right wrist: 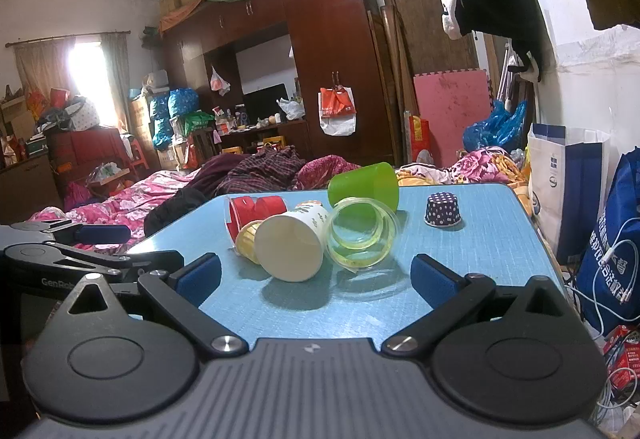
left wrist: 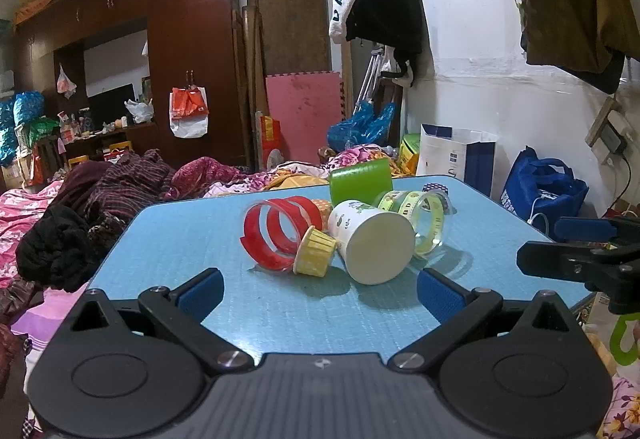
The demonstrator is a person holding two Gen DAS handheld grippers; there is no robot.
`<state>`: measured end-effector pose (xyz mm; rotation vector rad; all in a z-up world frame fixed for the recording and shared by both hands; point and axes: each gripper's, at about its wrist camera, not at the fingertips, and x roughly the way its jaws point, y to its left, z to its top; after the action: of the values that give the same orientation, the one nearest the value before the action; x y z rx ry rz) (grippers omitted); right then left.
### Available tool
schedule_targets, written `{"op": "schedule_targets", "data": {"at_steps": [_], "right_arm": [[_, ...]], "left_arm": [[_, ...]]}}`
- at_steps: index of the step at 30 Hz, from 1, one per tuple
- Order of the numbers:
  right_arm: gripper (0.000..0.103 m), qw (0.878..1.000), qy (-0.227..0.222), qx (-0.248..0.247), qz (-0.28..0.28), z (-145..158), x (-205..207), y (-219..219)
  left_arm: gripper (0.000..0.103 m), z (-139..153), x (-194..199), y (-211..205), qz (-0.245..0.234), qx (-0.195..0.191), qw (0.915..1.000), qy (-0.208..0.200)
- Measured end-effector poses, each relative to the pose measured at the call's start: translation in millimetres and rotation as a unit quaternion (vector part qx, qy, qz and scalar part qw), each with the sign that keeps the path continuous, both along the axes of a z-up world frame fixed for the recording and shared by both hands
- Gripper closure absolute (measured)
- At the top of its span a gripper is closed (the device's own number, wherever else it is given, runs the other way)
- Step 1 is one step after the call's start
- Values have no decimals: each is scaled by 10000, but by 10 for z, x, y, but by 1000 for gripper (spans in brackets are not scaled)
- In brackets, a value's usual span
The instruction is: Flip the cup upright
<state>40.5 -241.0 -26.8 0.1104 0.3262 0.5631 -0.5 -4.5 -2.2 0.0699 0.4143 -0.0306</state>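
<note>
Left wrist view, paper cup (left wrist: 370, 245) toppled, ahead of open left hand-held gripper (left wrist: 320, 289)

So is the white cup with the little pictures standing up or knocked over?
Knocked over. The white cup lies on its side on the blue table, its flat round bottom facing the camera, leaning against the clear cup with yellow-green bands.

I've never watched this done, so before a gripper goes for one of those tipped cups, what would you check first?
1. Left gripper open: ok.
2. Right gripper open: ok.
3. White paper cup lying on its side, base toward the cameras: ok, needs flipping.
4. Free of neighbours: not ok; yellow liner and clear cup crowd it.
5. Bare blue table to stand it on: ok.
6. Cup empty: cannot tell.
</note>
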Motion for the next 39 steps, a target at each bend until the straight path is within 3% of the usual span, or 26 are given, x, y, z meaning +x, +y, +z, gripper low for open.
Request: {"op": "schedule_targets", "data": {"at_steps": [39], "right_arm": [[1, 10000, 15, -21, 3, -25, 6, 1]], "left_arm": [[0, -13, 27, -2, -19, -12, 10000, 30]]}}
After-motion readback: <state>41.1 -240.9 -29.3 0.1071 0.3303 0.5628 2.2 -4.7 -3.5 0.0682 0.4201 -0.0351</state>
